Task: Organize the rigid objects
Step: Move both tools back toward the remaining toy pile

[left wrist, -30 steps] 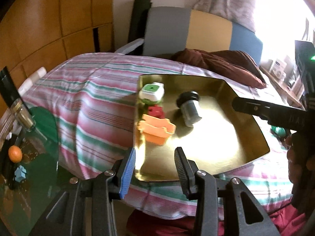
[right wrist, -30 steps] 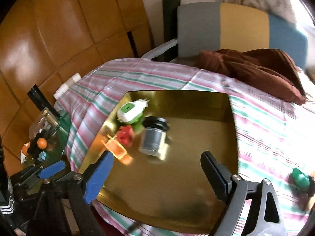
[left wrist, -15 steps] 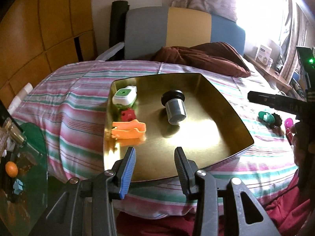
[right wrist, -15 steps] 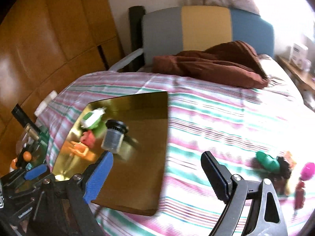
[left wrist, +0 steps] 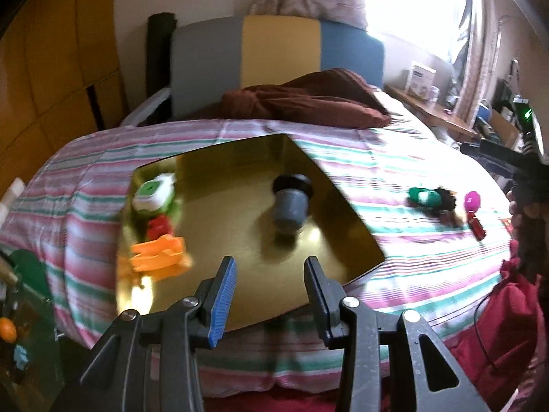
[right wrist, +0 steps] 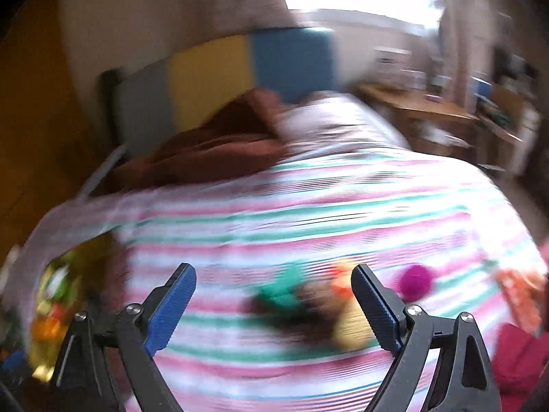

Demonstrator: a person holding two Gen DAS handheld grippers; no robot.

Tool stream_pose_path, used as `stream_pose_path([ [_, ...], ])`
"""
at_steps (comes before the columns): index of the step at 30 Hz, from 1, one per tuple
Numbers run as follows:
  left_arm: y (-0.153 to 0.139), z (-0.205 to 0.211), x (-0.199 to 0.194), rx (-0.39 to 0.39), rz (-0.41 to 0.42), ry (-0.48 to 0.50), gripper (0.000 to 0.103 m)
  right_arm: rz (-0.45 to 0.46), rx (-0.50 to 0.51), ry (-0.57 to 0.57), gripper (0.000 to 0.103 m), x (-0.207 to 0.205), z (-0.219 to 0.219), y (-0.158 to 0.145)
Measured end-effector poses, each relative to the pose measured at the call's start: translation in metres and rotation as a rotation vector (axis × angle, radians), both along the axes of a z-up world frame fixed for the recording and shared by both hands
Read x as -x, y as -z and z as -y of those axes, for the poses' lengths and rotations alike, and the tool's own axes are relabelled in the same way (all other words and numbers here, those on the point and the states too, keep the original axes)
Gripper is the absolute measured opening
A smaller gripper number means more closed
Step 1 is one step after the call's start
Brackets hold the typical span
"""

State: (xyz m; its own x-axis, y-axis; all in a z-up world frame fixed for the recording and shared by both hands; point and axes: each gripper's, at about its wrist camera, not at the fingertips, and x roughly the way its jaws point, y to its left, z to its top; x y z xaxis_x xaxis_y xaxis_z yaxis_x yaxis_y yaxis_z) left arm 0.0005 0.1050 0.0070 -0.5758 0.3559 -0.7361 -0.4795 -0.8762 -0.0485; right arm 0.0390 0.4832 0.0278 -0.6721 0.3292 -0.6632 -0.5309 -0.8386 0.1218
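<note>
Left claw (left wrist: 270, 288): black frame, silver screws, blue ribbed pads (left wrist: 223, 300).

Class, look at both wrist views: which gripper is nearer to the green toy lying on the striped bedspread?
Right. The right gripper hovers open directly before the green toy; the left gripper sits over the gold tray, well aside.

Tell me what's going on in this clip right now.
A person is sorting small objects on a striped bedspread into a shiny gold tray. The tray already holds an orange plastic piece and a grey cylinder with a black cap. Both the left gripper and right gripper are open and empty; the right points at loose toys, including a green one.
</note>
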Motion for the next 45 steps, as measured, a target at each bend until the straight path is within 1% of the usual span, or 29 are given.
stream_pose_path([
  [2,-0.001,-0.012,0.0,-0.006,0.012,0.027,0.041,-0.007,0.018,0.127,0.093,-0.016,-0.034,0.009],
  [3,-0.002,-0.019,0.0,-0.01,0.022,0.045,0.041,-0.011,0.03,0.172,0.093,-0.022,-0.045,0.013],
  [5,-0.002,-0.034,-0.003,-0.016,0.038,0.086,0.041,-0.032,0.07,0.31,0.093,-0.045,-0.073,0.031],
  [6,-0.003,-0.044,-0.005,-0.019,0.045,0.117,0.041,-0.013,0.105,0.362,0.093,-0.051,-0.082,0.039],
  [7,-0.003,-0.053,-0.007,-0.02,0.048,0.141,0.041,-0.009,0.198,0.421,0.093,-0.06,-0.096,0.047],
  [8,-0.003,-0.062,-0.01,-0.021,0.052,0.167,0.041,-0.056,0.264,0.453,0.093,-0.069,-0.105,0.05],
  [9,-0.001,-0.075,-0.012,-0.016,0.058,0.194,0.041,-0.084,0.301,0.484,0.093,-0.076,-0.113,0.052],
  [11,0.003,-0.097,-0.016,-0.002,0.074,0.241,0.041,-0.086,0.351,0.523,0.093,-0.083,-0.122,0.058],
  [13,0.008,-0.119,-0.02,0.007,0.088,0.283,0.041,-0.111,0.412,0.523,0.093,-0.085,-0.126,0.062],
  [16,0.015,-0.15,-0.022,0.026,0.096,0.338,0.041,-0.112,0.423,0.519,0.093,-0.086,-0.127,0.063],
  [18,0.02,-0.171,-0.02,0.038,0.104,0.377,0.041,-0.114,0.443,0.491,0.093,-0.083,-0.126,0.064],
  [22,0.032,-0.209,-0.005,0.083,0.108,0.414,0.041,-0.108,0.444,0.454,0.093,-0.079,-0.12,0.066],
  [24,0.037,-0.229,0.006,0.086,0.14,0.428,0.041,-0.107,0.446,0.437,0.094,-0.077,-0.119,0.066],
  [26,0.038,-0.246,0.018,0.066,0.174,0.444,0.041,-0.106,0.454,0.424,0.094,-0.075,-0.119,0.067],
  [31,0.039,-0.282,0.045,0.06,0.204,0.478,0.042,-0.103,0.475,0.4,0.094,-0.072,-0.117,0.07],
  [34,0.045,-0.304,0.065,0.078,0.218,0.478,0.042,-0.102,0.487,0.382,0.094,-0.069,-0.117,0.071],
  [37,0.053,-0.325,0.078,0.102,0.241,0.507,0.042,-0.1,0.492,0.364,0.094,-0.066,-0.116,0.071],
  [41,0.063,-0.347,0.083,0.12,0.265,0.563,0.042,-0.102,0.504,0.353,0.094,-0.065,-0.116,0.071],
  [45,0.079,-0.371,0.082,0.189,0.273,0.618,0.04,-0.107,0.512,0.359,0.094,-0.066,-0.117,0.073],
])
